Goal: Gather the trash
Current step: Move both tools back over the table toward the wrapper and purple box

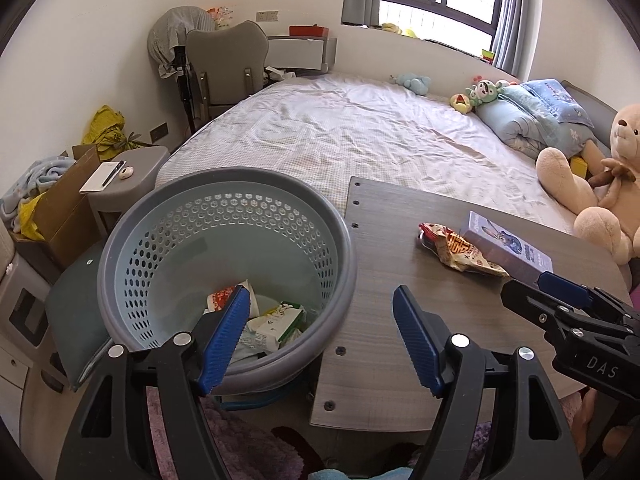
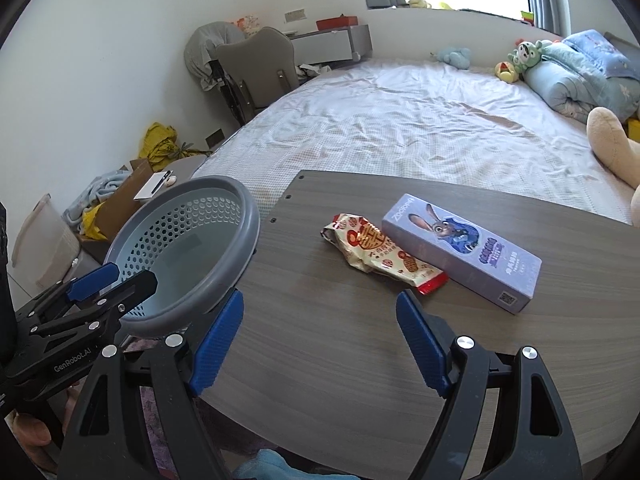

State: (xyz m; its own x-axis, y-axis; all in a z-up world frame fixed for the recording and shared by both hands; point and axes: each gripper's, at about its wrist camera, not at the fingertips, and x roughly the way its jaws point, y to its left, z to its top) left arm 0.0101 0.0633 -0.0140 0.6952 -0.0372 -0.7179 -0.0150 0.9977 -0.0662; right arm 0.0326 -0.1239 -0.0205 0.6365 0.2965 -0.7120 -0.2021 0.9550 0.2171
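A crumpled snack wrapper (image 2: 380, 254) and a purple rabbit-print box (image 2: 460, 252) lie side by side on the wooden table (image 2: 340, 340). Both also show in the left wrist view, wrapper (image 1: 456, 252) and box (image 1: 508, 244). A grey perforated trash basket (image 1: 224, 256) stands at the table's left edge with several wrappers and cartons (image 1: 276, 322) inside. My left gripper (image 1: 320, 340) is open and empty over the basket's near rim. My right gripper (image 2: 320, 340) is open and empty above the table, short of the wrapper.
A bed (image 1: 360, 136) with plush toys (image 1: 592, 188) lies behind the table. A grey chair (image 1: 228, 68), a side table (image 1: 132, 176) and a cardboard box (image 1: 64, 208) stand at the left.
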